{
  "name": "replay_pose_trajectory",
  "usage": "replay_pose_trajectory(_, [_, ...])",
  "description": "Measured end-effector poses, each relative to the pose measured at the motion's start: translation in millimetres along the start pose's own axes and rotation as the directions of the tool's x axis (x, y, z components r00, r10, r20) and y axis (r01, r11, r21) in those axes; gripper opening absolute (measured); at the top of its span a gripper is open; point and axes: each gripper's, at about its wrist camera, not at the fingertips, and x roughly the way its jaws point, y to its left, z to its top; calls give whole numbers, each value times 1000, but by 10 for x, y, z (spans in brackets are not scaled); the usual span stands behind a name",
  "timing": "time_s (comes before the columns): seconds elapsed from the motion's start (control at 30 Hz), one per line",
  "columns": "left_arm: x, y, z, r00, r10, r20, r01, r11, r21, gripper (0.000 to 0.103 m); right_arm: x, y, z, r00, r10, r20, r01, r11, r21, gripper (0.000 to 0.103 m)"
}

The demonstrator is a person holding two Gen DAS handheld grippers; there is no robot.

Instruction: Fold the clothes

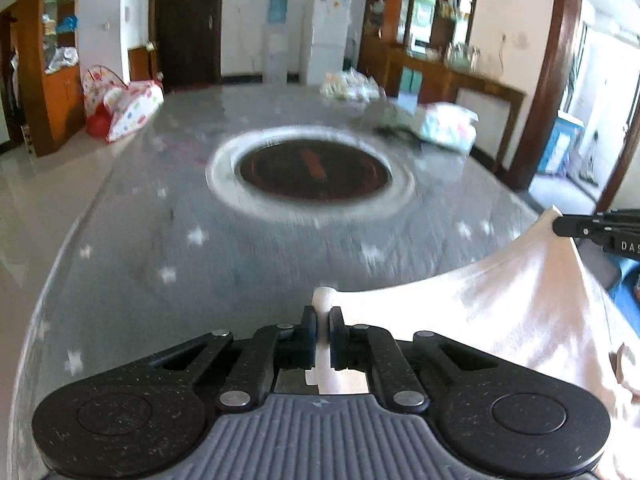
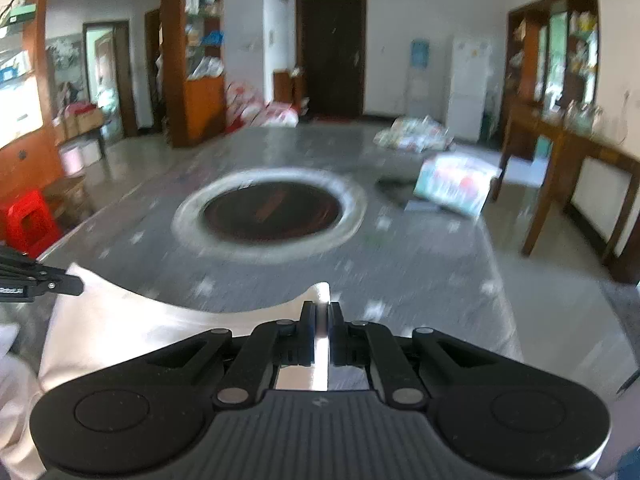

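Note:
A white garment [image 1: 520,304] hangs stretched above the near end of a grey star-patterned table [image 1: 160,208]. My left gripper [image 1: 322,314] is shut on one corner of the cloth, which bunches up between its pads. My right gripper [image 2: 321,312] is shut on another corner of the white garment [image 2: 132,324]. In the left wrist view the right gripper [image 1: 560,226] shows at the right edge, pinching a raised peak of the fabric. In the right wrist view the left gripper [image 2: 78,285] shows at the left edge, holding the cloth's far corner. The fabric sags between the two grips.
A dark round inset with a pale ring [image 1: 312,172] sits in the table's middle. Colourful packages [image 1: 448,126] and a pile of bags [image 1: 348,86] lie at the far right of the table. A red stool [image 2: 28,220] stands left of it; a wooden side table [image 2: 568,168] stands to the right.

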Motion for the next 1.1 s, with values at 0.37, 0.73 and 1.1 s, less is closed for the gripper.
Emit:
replay_pose_trajectory(0.37, [752,54,360,994,107,10,-107,994,10,7,812,-174,114,995,-94,-41,95,995,41,5])
replay_pose_trajectory(0.73, [992,123,370,989,139,-53,-139,990,7,14,923,-121,41,990,-70,-120,65,997,-45,24])
replay_pose_trajectory(1.1, [113,-301,-236,994,-52,-97,66,988,142,14,207,490,-390,972,135,-190,-172,966,-193,47])
